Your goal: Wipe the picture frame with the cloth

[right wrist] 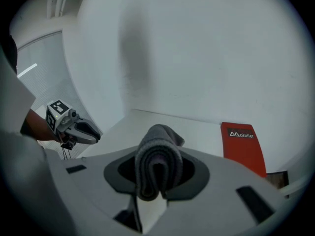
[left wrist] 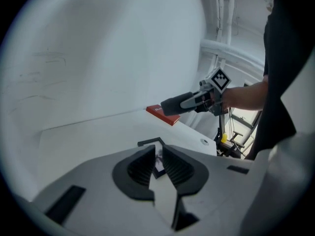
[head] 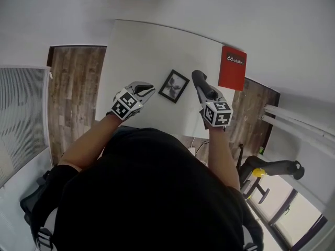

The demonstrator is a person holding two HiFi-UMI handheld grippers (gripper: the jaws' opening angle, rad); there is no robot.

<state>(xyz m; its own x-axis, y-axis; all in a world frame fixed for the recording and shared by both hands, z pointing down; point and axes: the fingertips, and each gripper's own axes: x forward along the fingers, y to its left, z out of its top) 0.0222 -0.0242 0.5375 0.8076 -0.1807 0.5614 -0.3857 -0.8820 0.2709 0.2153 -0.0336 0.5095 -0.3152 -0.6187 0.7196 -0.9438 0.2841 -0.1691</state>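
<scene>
Tabletop (head: 141, 46) holds picture frame (head: 174, 86) beyond jaws of left gripper (head: 148, 91).

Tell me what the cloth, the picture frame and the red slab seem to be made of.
Cloth: soft grey knitted or terry fabric; a ribbed weave shows on the fold.
Picture frame: dark and matte, wood or plastic; too small to tell.
Red slab: smooth, probably card or plastic; flat even colour with white print.
</scene>
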